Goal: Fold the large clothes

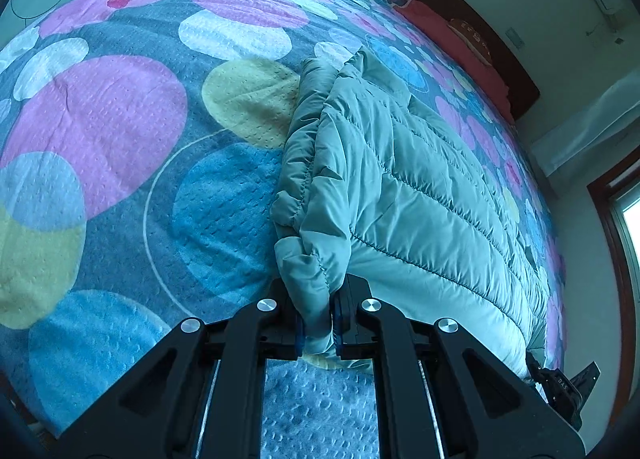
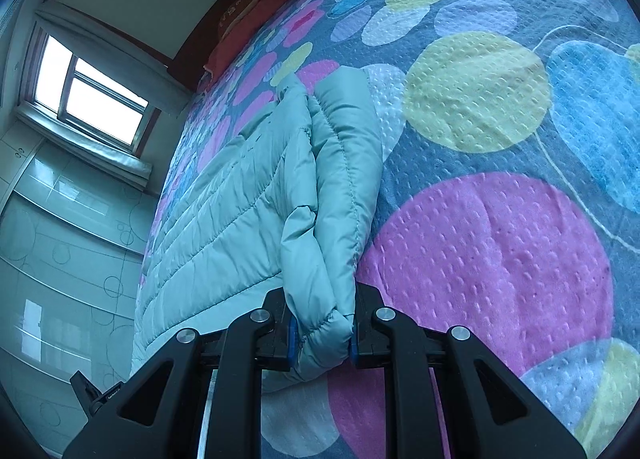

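Quilted teal puffer jacket (image 1: 420,195) on the bed, partly folded.
Pale teal, stitched in parallel channels, shiny fabric. Body lies flat along one side edge of the bed, running toward the headboard end. Both near corners are gathered into thick, doubled-over wads with rolled, puckered seams and are lifted off the bedspread at the near edge. Same jacket (image 2: 256,203) in the right wrist view: folded edge stands up as a ridge, rest flat behind it.
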{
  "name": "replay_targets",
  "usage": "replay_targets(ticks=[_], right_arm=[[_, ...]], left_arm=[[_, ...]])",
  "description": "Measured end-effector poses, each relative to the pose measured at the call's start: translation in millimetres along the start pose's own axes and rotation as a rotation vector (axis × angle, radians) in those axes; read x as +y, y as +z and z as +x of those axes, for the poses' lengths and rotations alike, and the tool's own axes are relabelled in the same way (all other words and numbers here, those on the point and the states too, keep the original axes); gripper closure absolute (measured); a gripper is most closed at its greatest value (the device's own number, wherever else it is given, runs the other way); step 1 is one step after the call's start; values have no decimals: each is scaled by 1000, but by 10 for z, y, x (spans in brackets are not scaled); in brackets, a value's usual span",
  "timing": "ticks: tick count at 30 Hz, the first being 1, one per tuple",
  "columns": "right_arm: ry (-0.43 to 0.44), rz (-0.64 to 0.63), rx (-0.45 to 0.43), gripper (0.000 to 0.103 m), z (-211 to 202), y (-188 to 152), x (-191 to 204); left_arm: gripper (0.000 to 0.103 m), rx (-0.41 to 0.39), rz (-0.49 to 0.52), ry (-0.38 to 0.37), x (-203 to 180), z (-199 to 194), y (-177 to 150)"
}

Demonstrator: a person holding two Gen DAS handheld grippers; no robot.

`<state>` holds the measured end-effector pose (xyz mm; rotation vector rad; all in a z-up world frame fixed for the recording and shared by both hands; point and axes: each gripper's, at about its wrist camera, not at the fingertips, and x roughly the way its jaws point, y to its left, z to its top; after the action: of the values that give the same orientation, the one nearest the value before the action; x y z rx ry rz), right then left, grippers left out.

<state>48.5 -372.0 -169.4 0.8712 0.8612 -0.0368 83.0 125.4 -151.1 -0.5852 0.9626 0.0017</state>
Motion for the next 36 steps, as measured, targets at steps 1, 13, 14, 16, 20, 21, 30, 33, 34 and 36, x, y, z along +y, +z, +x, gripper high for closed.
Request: replay_targets(ticks=[1,13,14,16,20,21,30,33,34,36], right_arm=[[2,1,3,84,9,-8,-7],[-3,23,7,69,-130,-63,-146],[-6,23,5,67,-156,-70,-162],[-19,22,-1,61,-213,-79,-196],[-48,11,-17,58,-358,-82,-268],[-57,8,-25,58,-397,-82,-286],[-241,-76,-91,58,-650,-73,-285],[-316,-157,-113,58,-693,-93,-163],[-337,-187,-121,58,-700,-105,-100],[-374,-244,-135,58,-700,-128,36]], left_arm=[[93,-1,3,1,-1,8,1],[64,-23,62,85,44,-112,-32],[64,-26,65,90,59,-132,-31],[61,-32,65,96,94,-183,-27],[58,-47,63,114,165,-274,-3],[58,-51,62,119,186,-292,3],[57,-100,181,289,142,-395,12],[57,-135,239,344,80,-454,15],[57,-150,256,356,54,-481,20],[57,-177,291,376,3,-540,15]])
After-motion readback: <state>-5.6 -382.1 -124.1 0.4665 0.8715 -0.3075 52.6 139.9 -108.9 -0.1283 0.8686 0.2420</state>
